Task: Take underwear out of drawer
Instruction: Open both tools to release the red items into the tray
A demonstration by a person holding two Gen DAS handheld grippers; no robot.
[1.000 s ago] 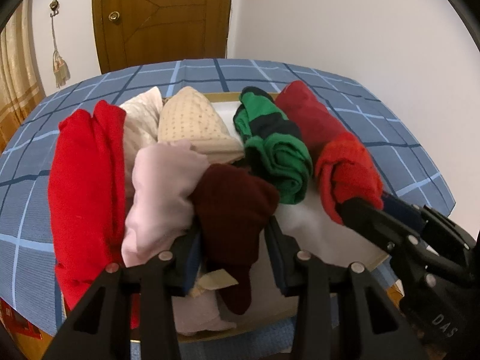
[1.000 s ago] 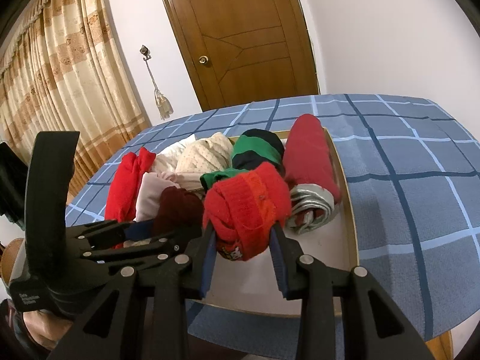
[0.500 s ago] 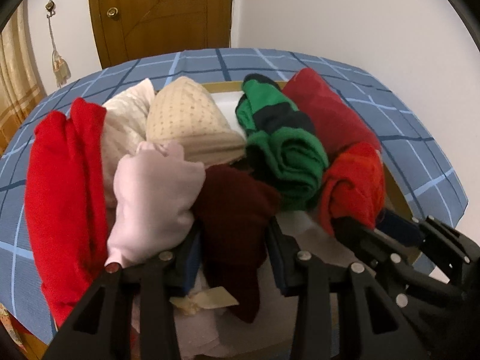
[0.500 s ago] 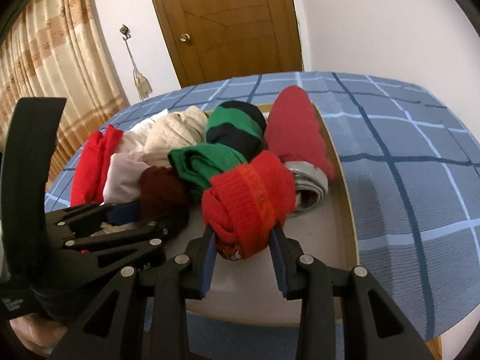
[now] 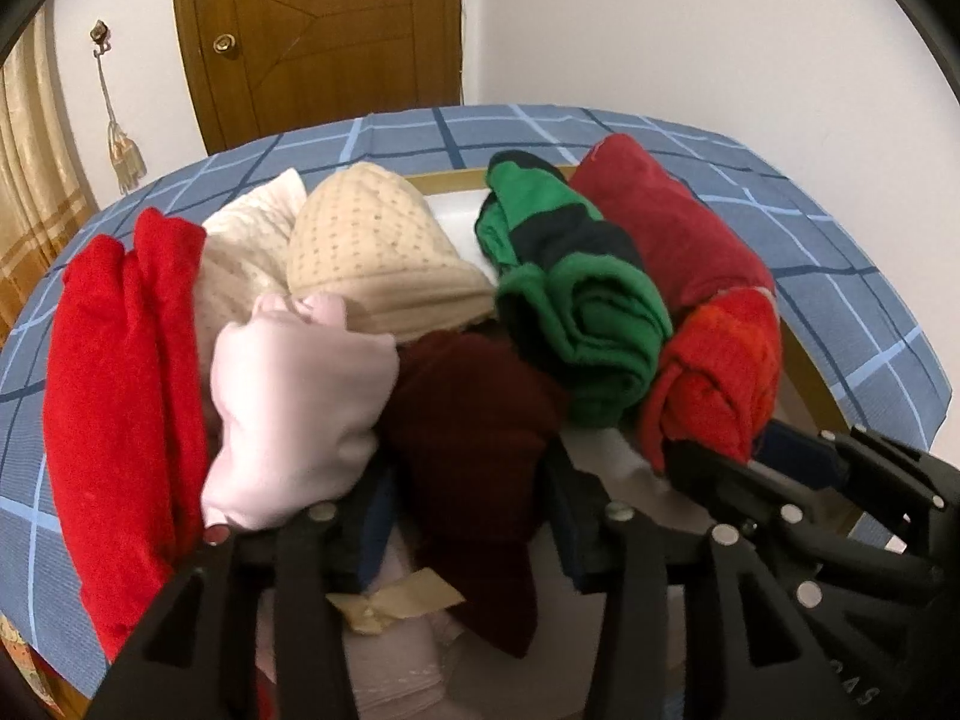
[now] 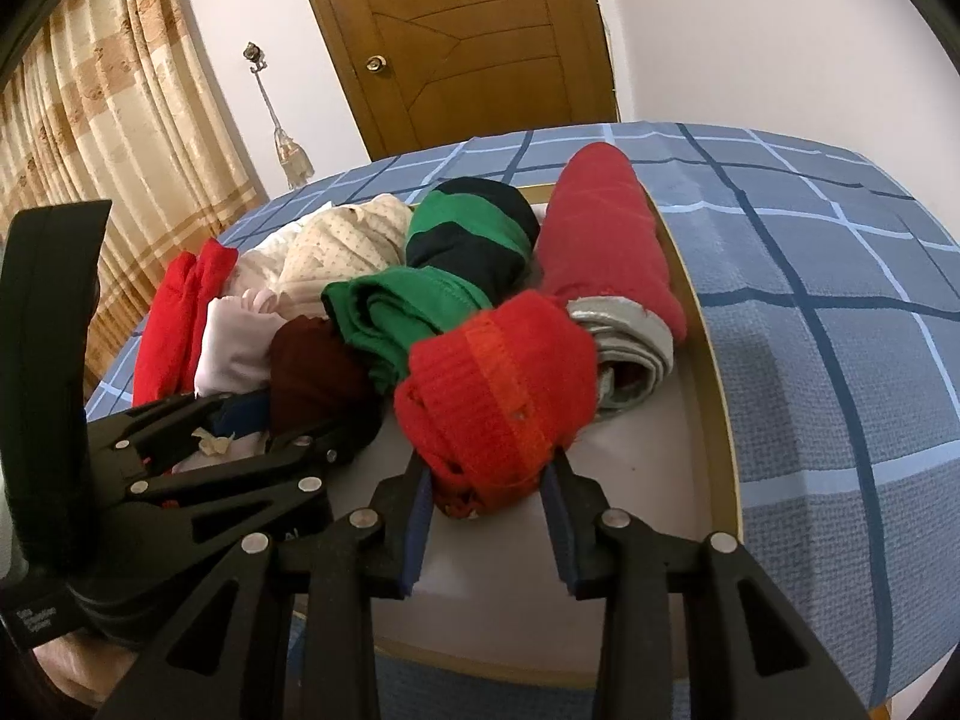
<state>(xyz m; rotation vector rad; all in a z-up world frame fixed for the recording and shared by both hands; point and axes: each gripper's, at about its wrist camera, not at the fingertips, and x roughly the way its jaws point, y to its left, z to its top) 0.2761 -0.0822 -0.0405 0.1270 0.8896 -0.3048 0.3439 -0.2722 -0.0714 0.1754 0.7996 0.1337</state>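
You had both grippers down in the drawer (image 6: 699,324), each astride one rolled garment. The left gripper (image 5: 465,504) straddled the maroon roll (image 5: 474,420), its jaws opening around the cloth; whether the pads were touching it or already clear could not be told from the left wrist view. The right gripper (image 6: 486,501) was clamped on the orange-red roll (image 6: 501,387), which bulged up and forward out of the jaws, its underside apparently just off the white drawer floor (image 6: 654,438).

By the look of it, you were at the pick-up step, with nothing yet out of the drawer. The next move called for lifting the right-hand roll straight up over the rim, and for settling the left grip before pulling, since the loosening jaws risked dropping the maroon piece.

Counted, the drawer held nine rolls: beyond the left jaws, a pale pink roll (image 5: 294,396), a bright red one (image 5: 120,378), a white one (image 5: 240,264) and a dotted cream one (image 5: 372,252); beyond the right jaws, a green-and-navy roll (image 6: 444,276), a dark red one (image 6: 600,240) and a grey one (image 6: 630,354); plus the two between the jaws. Two grippers, one drawer, resting on a blue checked cloth (image 6: 840,300).
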